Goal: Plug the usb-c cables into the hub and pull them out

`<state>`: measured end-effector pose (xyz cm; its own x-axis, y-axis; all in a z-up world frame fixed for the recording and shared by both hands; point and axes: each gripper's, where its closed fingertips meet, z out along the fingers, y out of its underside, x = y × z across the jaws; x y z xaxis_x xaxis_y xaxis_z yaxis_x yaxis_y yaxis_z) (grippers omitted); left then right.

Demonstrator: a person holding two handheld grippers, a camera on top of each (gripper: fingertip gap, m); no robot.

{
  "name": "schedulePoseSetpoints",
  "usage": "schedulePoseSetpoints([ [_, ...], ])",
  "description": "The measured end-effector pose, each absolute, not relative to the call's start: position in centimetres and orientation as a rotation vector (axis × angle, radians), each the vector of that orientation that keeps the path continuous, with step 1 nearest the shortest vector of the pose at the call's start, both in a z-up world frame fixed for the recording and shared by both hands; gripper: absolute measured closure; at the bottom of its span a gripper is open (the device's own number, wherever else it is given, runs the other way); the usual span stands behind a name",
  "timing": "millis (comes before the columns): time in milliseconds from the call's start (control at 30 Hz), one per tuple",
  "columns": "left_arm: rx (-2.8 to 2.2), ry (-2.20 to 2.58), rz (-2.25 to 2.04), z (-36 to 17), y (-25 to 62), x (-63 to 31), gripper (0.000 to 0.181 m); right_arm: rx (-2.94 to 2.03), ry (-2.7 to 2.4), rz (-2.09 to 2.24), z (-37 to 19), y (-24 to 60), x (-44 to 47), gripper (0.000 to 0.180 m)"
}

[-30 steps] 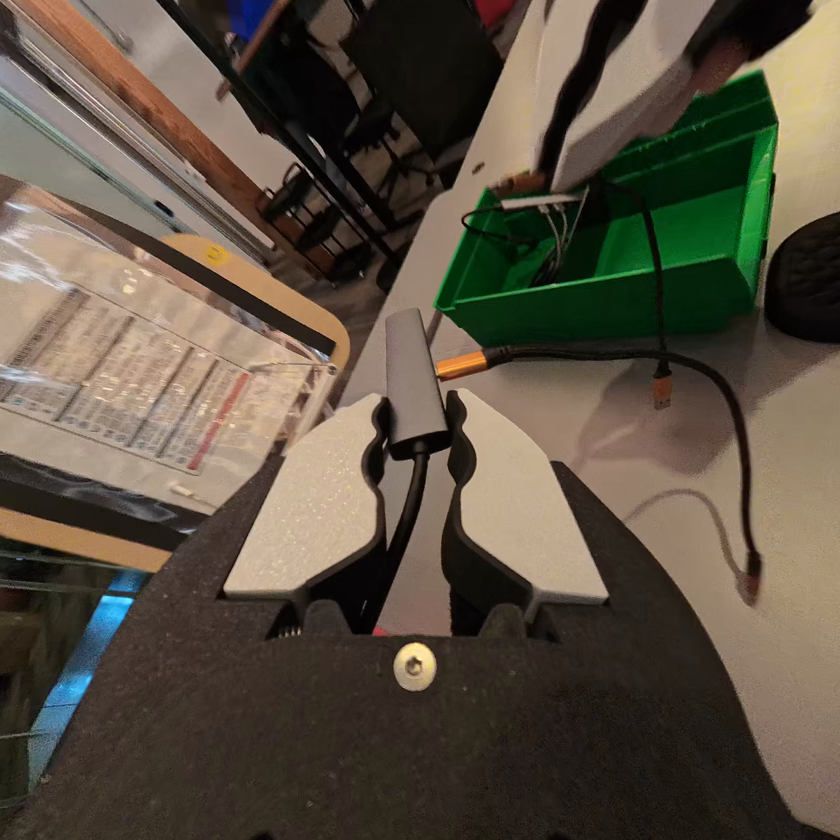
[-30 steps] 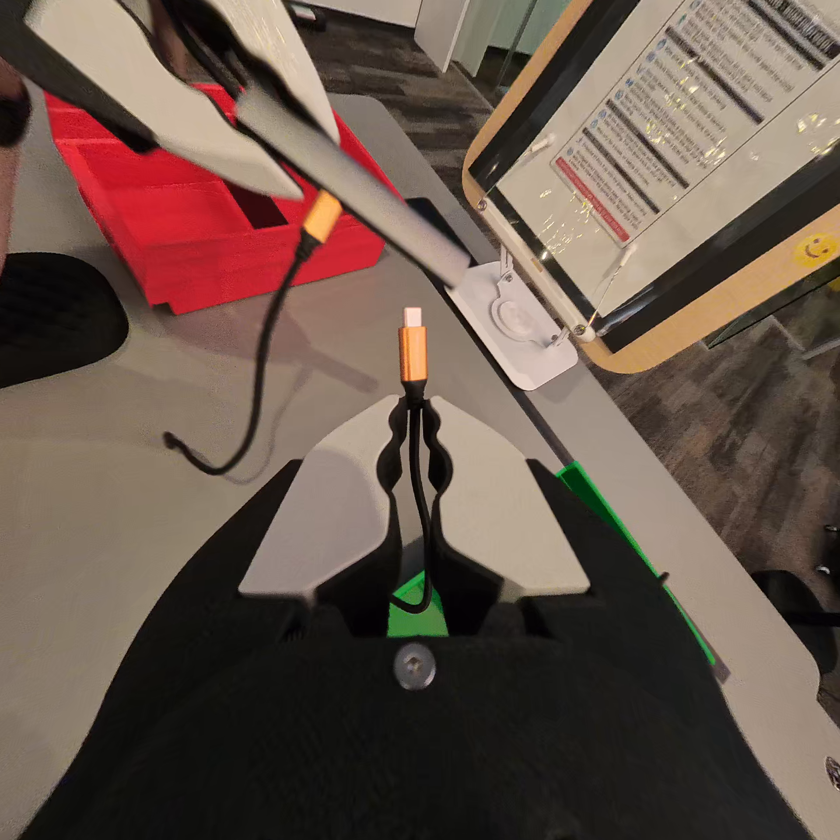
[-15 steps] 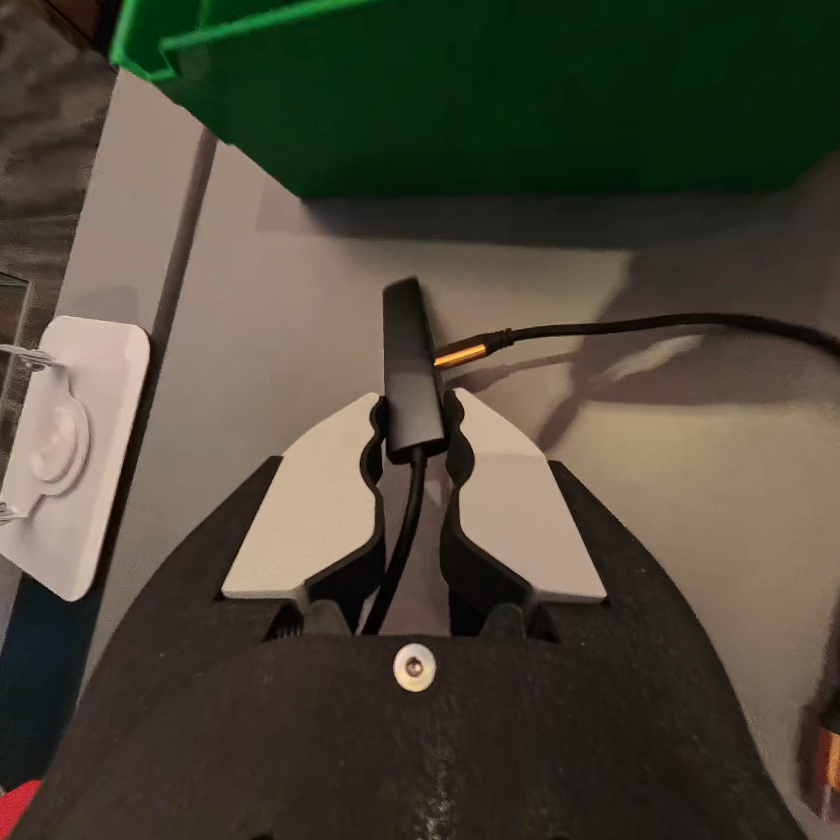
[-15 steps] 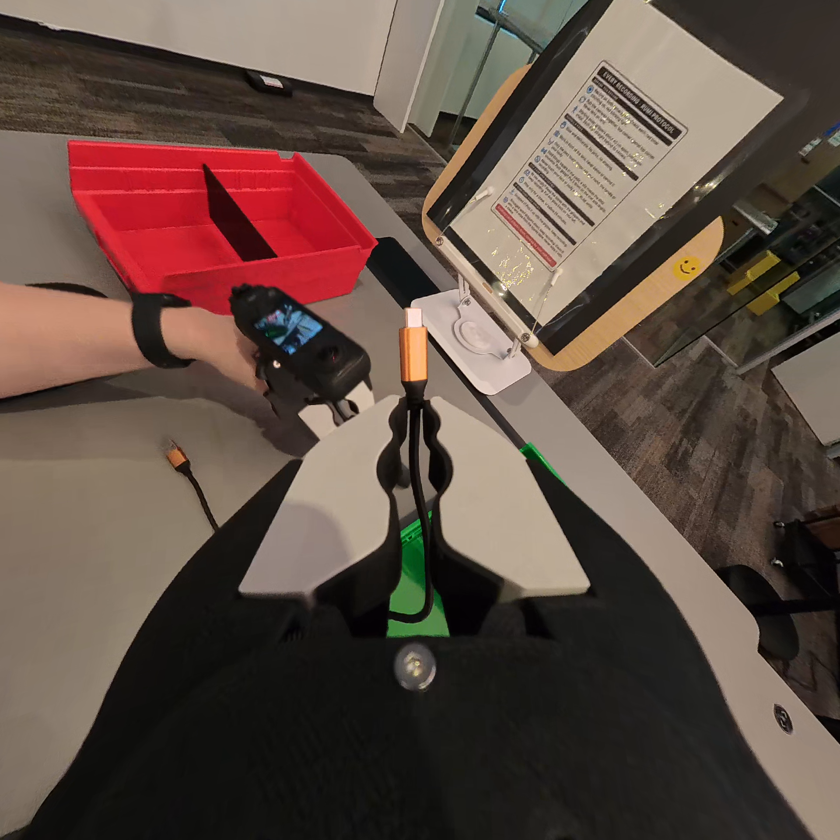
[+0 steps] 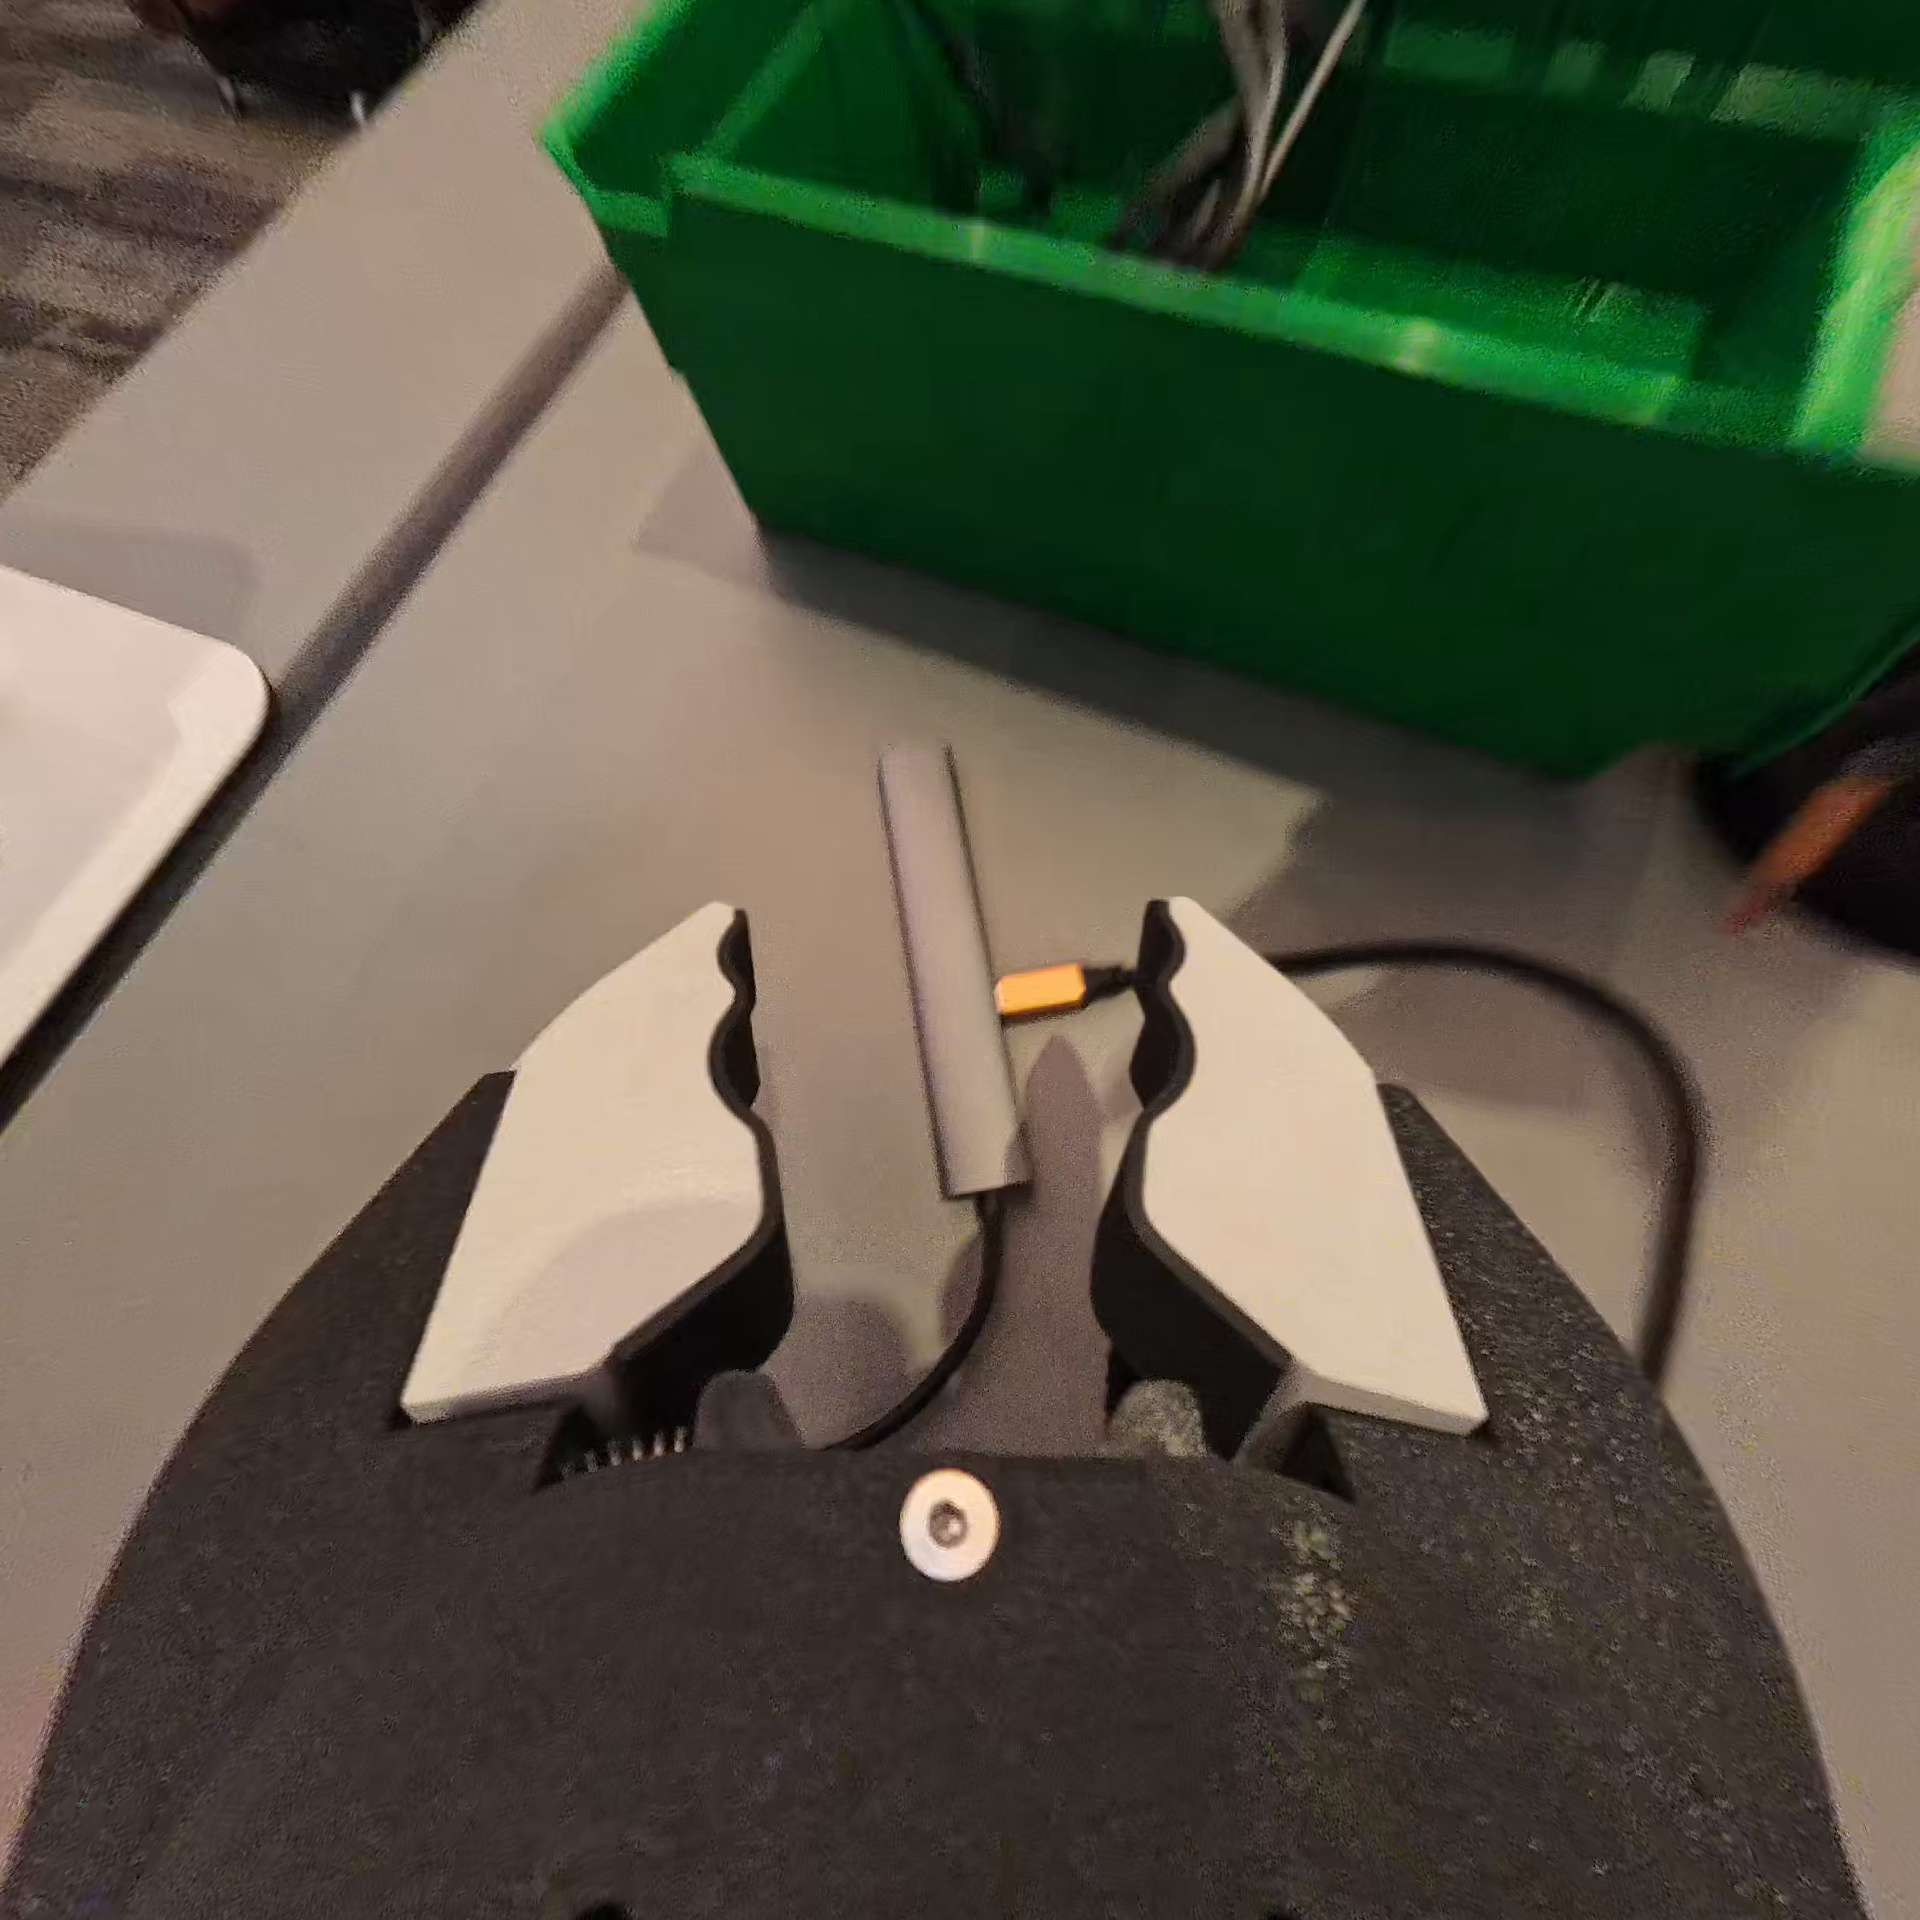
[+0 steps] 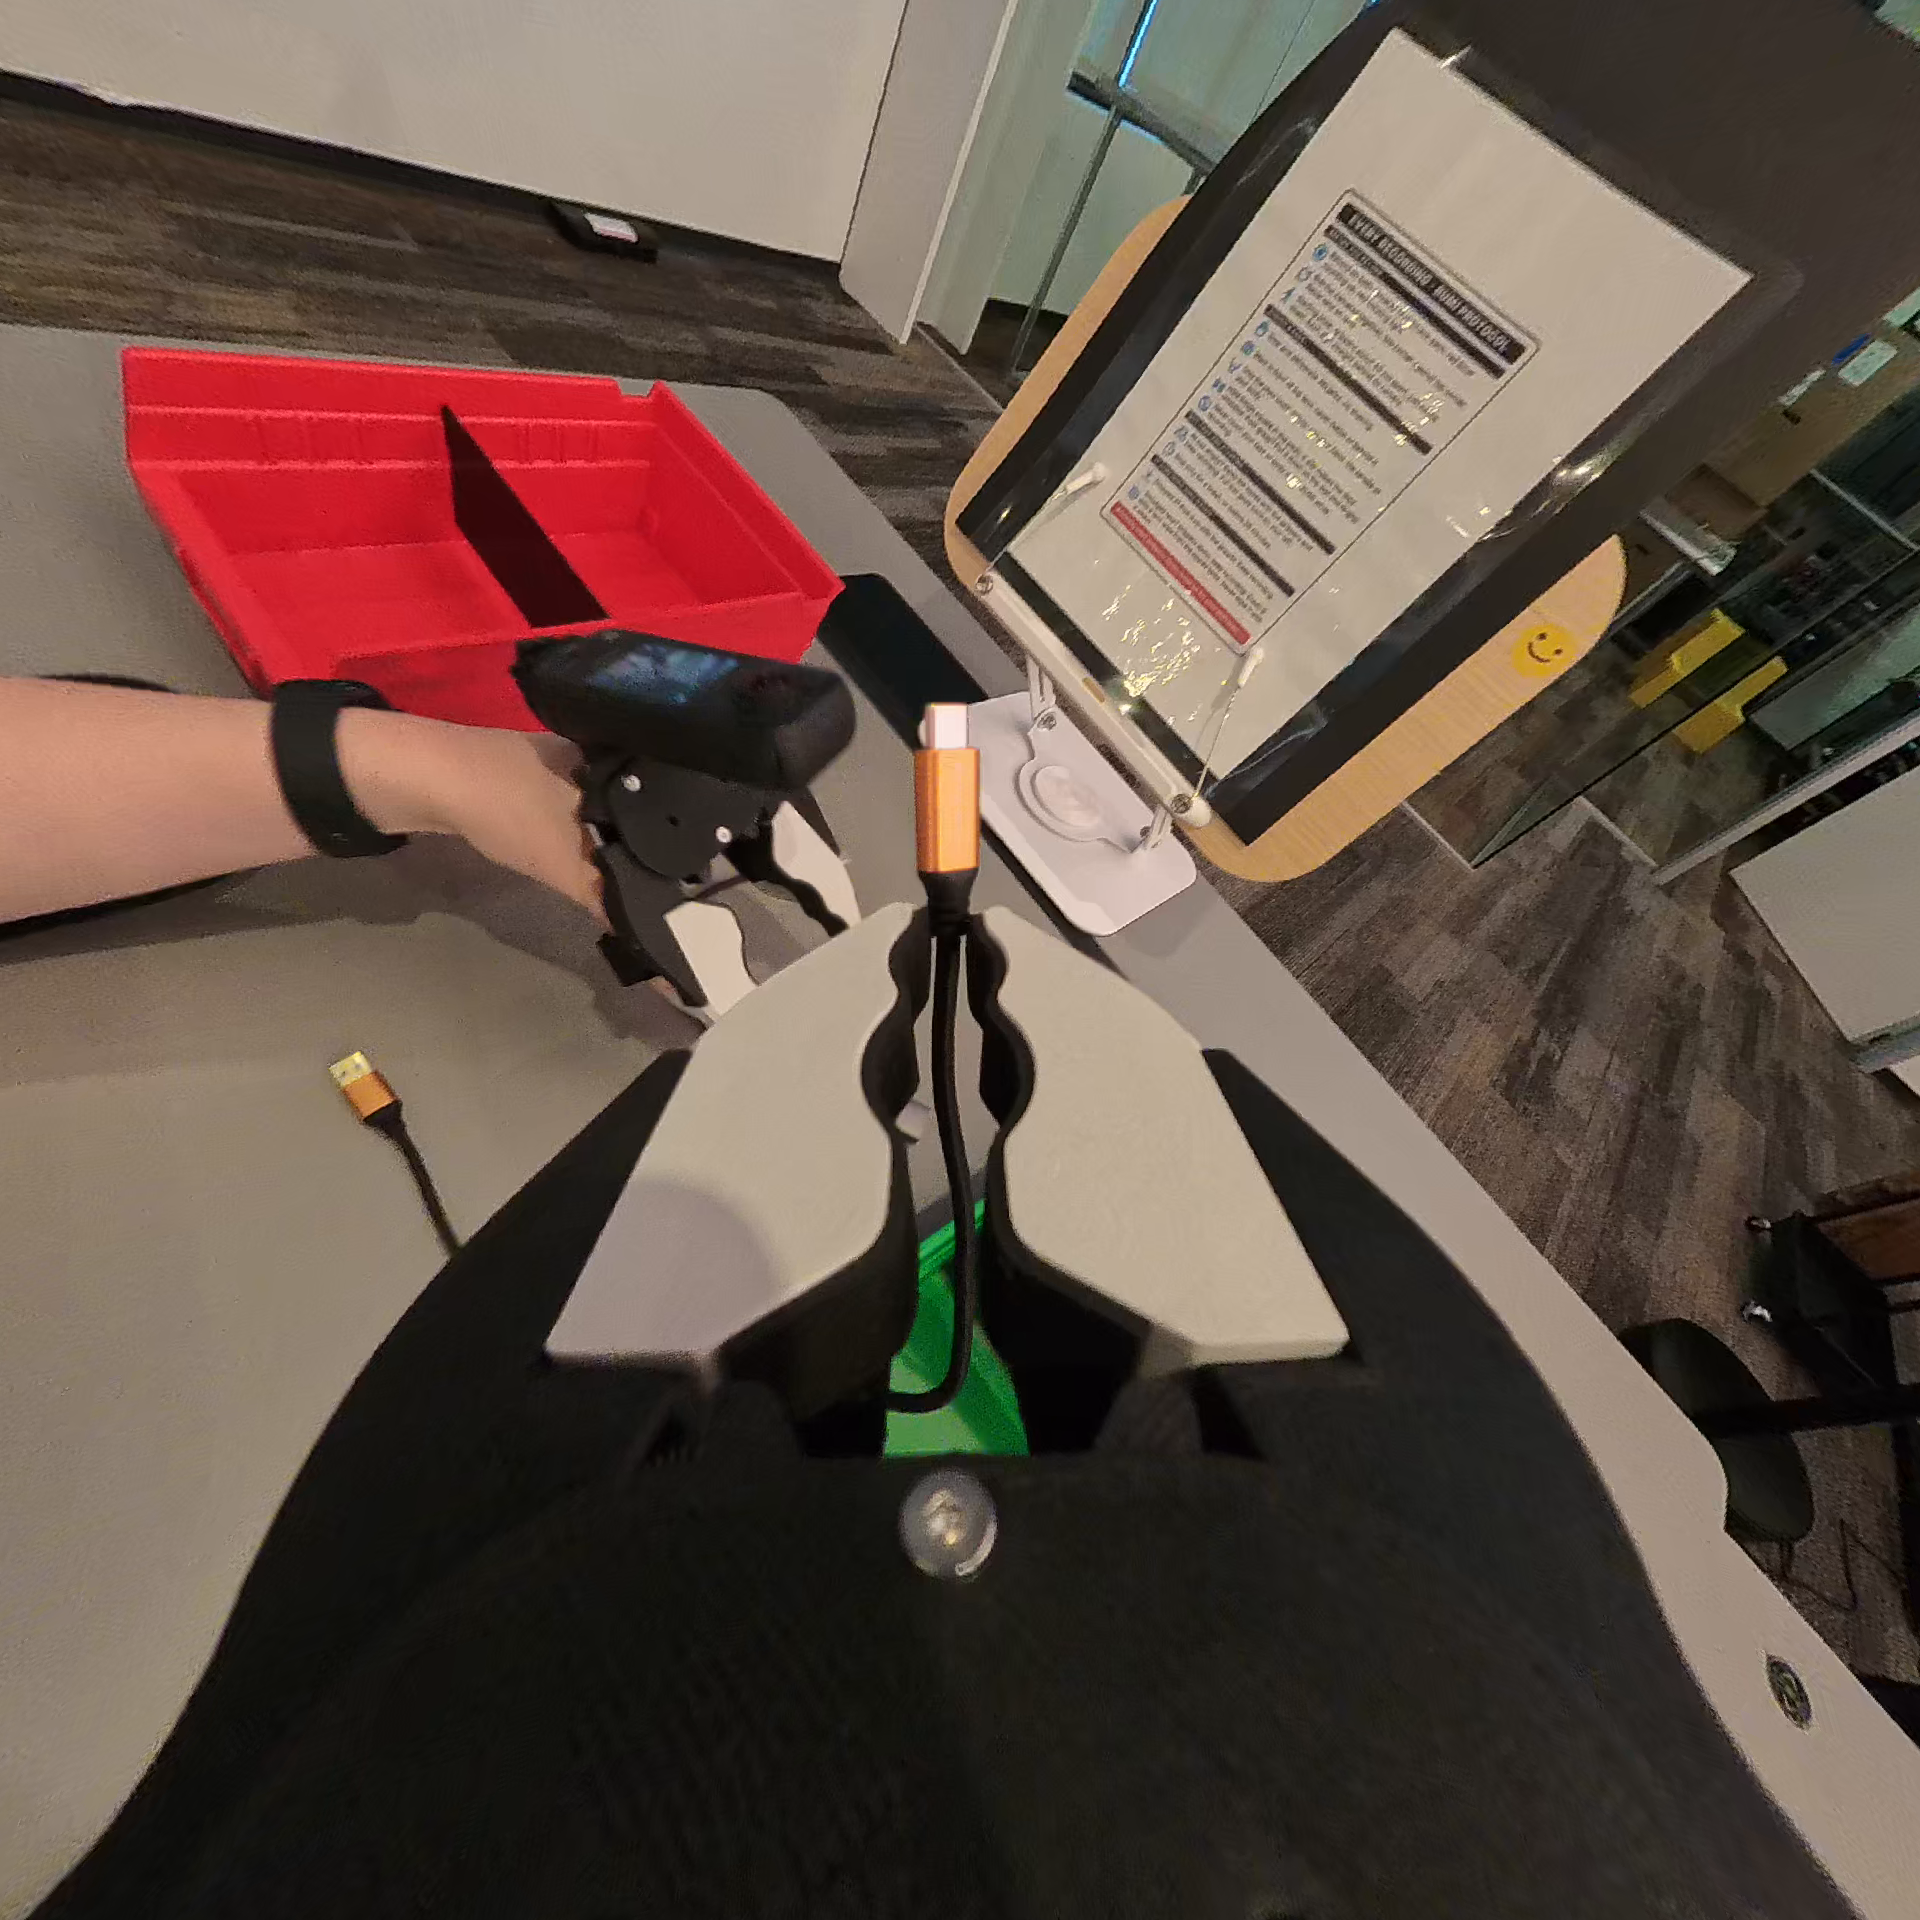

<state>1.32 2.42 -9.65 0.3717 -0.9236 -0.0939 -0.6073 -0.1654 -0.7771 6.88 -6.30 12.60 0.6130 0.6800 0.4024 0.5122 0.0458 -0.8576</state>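
In the left wrist view my left gripper [image 5: 945, 925] is open, its jaws wide apart. The grey hub [image 5: 940, 977] lies on the table between the fingers, touching neither. An orange USB-C plug [image 5: 1039, 989] on a black cable [image 5: 1652, 1132] is plugged into the hub's right side. In the right wrist view my right gripper [image 6: 948, 914] is shut on a black cable just below its orange USB-C plug [image 6: 945, 795], which points up and away. The left gripper [image 6: 727, 862] shows there too, low over the table.
A green bin [image 5: 1299, 416] with cables stands just beyond the hub. A red divided bin [image 6: 457, 520] stands at the far left. A loose orange USB-A plug [image 6: 364, 1086] lies on the table. A white sign stand [image 6: 1081, 831] stands at the table's edge. Across from one pair of fingers to the other is roughly 25 cm.
My left gripper has lowered the hub to the table, opened and let it go. My right gripper still holds its cable, lifted clear of the hub.
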Motion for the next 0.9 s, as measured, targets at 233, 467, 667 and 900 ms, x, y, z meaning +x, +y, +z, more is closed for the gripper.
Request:
schedulePoseSetpoints([
  [233, -1.529, 0.892, -1.242, 9.2, -3.2, 1.2, 0.123, -1.437, -0.958, 0.003, 14.0, -3.4, 4.5, 0.172],
  [467, -1.461, 0.706, -1.166, 14.1, -4.2, -2.3, 0.130, -1.289, -1.007, -0.206, 13.6, -3.2, -0.4, 0.172],
  [667, -1.532, 0.757, -1.251, 12.5, -3.6, -1.8, 0.158, -1.272, -1.065, -0.245, 12.1, -2.8, -2.6, 0.172],
  [900, -1.449, 0.848, -1.312, 13.2, -4.2, -2.3, 0.173, -1.225, -1.126, -0.157, 12.0, -3.5, -3.2, 0.167],
])
